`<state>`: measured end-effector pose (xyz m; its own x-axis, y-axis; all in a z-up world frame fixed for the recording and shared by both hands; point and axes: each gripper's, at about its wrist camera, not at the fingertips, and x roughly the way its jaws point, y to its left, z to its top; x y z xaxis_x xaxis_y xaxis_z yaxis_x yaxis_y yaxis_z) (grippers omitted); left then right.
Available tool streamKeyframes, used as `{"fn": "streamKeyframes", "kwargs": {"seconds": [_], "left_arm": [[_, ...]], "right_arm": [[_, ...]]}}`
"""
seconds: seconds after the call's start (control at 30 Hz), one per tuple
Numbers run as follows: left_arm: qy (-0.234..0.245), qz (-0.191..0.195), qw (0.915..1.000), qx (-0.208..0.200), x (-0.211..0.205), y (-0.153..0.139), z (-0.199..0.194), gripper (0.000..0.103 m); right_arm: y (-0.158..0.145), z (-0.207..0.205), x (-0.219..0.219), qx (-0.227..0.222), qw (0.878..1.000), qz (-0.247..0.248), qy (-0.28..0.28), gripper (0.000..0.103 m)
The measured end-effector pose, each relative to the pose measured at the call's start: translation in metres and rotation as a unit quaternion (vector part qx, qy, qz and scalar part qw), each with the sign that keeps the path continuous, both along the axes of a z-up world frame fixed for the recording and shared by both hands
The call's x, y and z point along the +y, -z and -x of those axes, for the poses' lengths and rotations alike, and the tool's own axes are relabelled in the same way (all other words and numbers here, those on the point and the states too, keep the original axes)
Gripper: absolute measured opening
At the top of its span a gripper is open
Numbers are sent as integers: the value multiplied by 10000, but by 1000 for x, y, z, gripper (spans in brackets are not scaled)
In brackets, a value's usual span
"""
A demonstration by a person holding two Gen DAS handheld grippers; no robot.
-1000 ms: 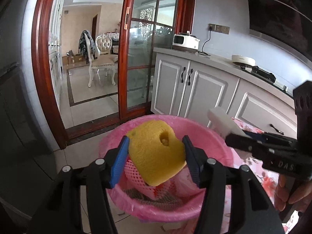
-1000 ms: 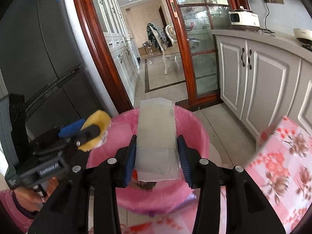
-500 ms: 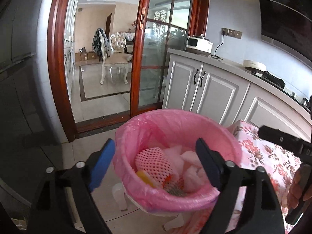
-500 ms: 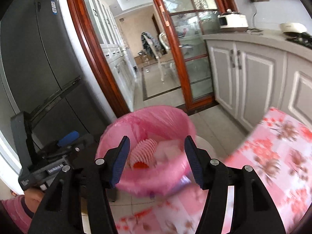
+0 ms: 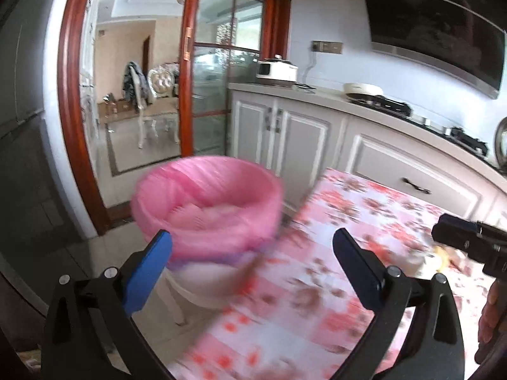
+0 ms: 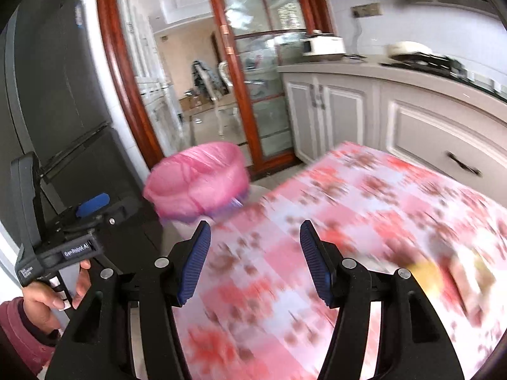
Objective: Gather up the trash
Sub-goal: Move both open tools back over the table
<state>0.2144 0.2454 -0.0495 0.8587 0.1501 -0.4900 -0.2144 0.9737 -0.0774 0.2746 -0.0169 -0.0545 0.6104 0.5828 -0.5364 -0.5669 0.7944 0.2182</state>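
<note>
A bin lined with a pink bag (image 5: pixel 207 204) stands on the floor at the table's corner, with pale trash inside; it also shows in the right wrist view (image 6: pixel 198 179). My left gripper (image 5: pixel 252 258) is open and empty, between the bin and the floral tablecloth (image 5: pixel 332 285). My right gripper (image 6: pixel 255 259) is open and empty over the tablecloth (image 6: pixel 364 209). Blurred yellow and pale trash (image 6: pixel 443 272) lies on the table at the right; it also shows in the left wrist view (image 5: pixel 439 255) behind the other gripper.
White kitchen cabinets (image 5: pixel 317 133) and a counter with a cooker (image 5: pixel 275 71) run along the right. A dark fridge (image 6: pixel 63 110) stands at the left. A red-framed glass door (image 5: pixel 202 95) opens on a dining room behind the bin.
Both grippers let go of their loads into the bin, the yellow sponge and the white packet. Both have since swung right, away from the bin and towards the table.
</note>
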Motion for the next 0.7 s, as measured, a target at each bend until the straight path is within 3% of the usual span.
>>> {"fn": "streamKeyframes", "kwargs": {"seconds": [0.2, 0.43, 0.7], "left_arm": [[501, 277, 9981, 219, -68, 22, 9, 98], [982, 58, 9944, 389, -135, 41, 14, 98], [1163, -144, 9911, 632, -174, 63, 9, 98]], "right_arm": [[18, 27, -73, 93, 9979, 54, 631, 57], [36, 44, -141, 244, 9915, -9, 1281, 58], [66, 47, -183, 521, 9826, -98, 1782, 59]]}}
